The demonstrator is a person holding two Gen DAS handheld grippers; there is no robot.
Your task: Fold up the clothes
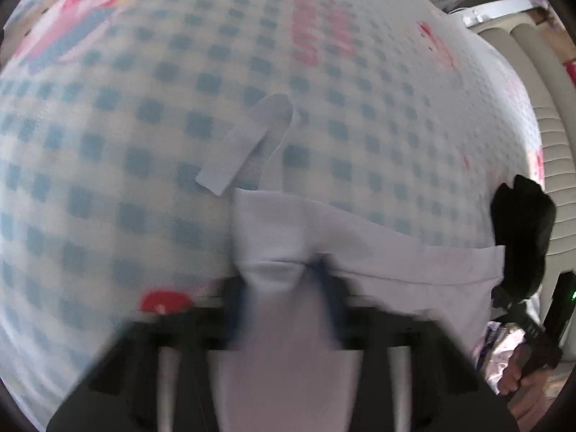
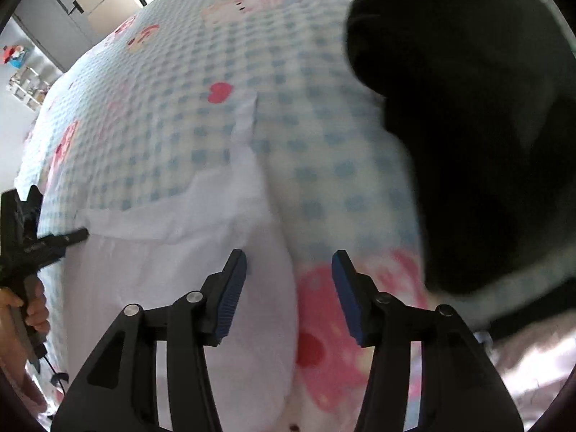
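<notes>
The left gripper (image 1: 284, 270) seemingly pinched the white garment (image 1: 396, 252) (blurred view); the right gripper (image 2: 289, 288) gaped empty, the cloth's edge beside its left pad.

White garment (image 2: 172, 237) on the bedsheet (image 2: 180, 108), dark garment (image 2: 468, 126) to its right
</notes>
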